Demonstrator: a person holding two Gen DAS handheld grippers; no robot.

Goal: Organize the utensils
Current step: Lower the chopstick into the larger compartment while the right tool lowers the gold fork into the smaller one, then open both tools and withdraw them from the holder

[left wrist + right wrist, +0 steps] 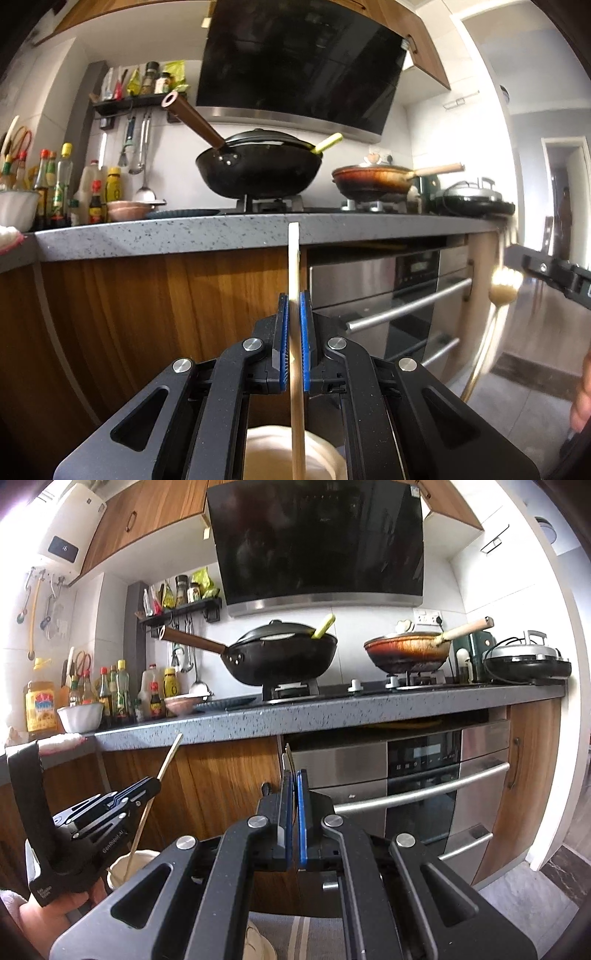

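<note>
Left claw [294, 325]: its blue pads are clamped on a single pale wooden chopstick [294, 280], which stands nearly upright between them.
Chopstick: the top end rises above the pads to the level of the desk edge; the lower end runs down past the claw body toward a cream cup [291, 454] just beneath.
Cream cup: sits low in the left wrist view, directly under the left claw; in the right wrist view it appears at lower left, with the chopstick leaning out of it.
Right claw [293, 801]: pressed together on a thin, flat metal utensil [289, 760] seen edge-on, whose tip pokes up above the pads.
Metal utensil: in the left wrist view it shows at far right as a blurred gold-toned fork, tines up, with a long slim handle sloping down; the right claw's black body is just beside it.
Desk [166, 236]: grey speckled stone, at about the height of both utensil tips and behind them.
Wok [258, 166]: black, lidded, on the left burner, with a brown handle pointing up-left.
Pan [373, 181]: brownish, on the right burner, with a pale wooden handle.
Bottles [62, 184]: sauces and oils crowd the desk's left end, near a white bowl.
Oven [424, 775]: stainless, under the desk, behind the right claw.
</note>
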